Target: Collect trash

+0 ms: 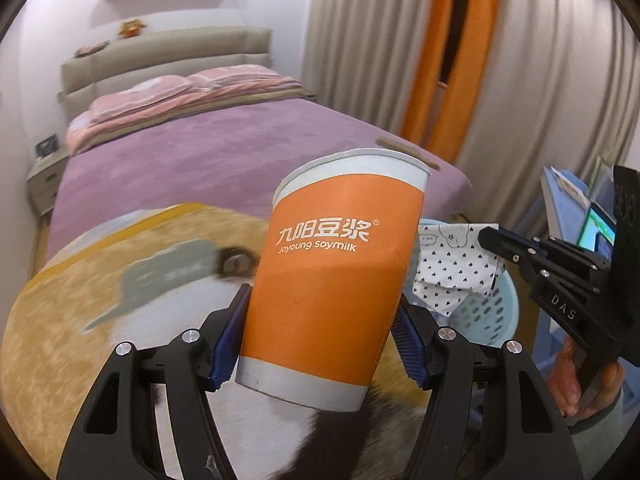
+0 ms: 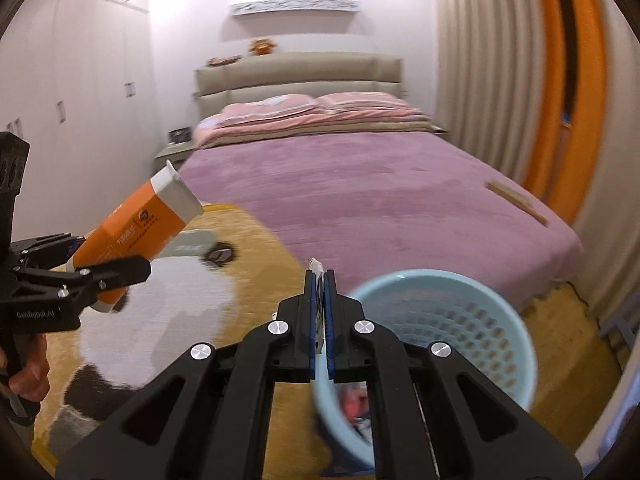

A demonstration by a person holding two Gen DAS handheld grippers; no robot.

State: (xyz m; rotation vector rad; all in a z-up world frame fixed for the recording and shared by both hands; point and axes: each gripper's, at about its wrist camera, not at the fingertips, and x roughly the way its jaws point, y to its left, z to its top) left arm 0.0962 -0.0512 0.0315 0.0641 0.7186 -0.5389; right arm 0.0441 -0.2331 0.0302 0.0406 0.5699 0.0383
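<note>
Bedroom setting: purple-covered bed (image 2: 380, 184) behind, yellow panda rug (image 1: 80, 300) on the floor at its foot, grey and orange curtains along the window side.

Left gripper (image 1: 320, 340): pads clamped on the lower body of an orange paper cup (image 1: 340, 272), cup tilted, mouth up and away. Grip sits low on the cup; the wall looks slightly creased near the right pad.

Right gripper (image 2: 319, 308): jaws together on a thin piece of white patterned wrapper (image 1: 456, 268); from the left wrist view the wrapper hangs from its tips over the basket. Only a sliver shows between the pads in the right wrist view.

Light blue perforated basket (image 2: 472, 320) stands on the rug near the foot corner of the bed, just beyond the right gripper; some trash is already visible at its bottom. Thin wooden stick (image 2: 516, 202) lies near the bed's foot-end corner on the curtain side, not yet collected.

Judgement: step in hand is carrying both items to the basket. To do it well:
- bring each item fully inside the rim before opening;
- release the wrapper first, since it is nearest and light enough to drift;
- tip the cup mouth-down over the centre;
- keep the two grippers from crossing.
</note>
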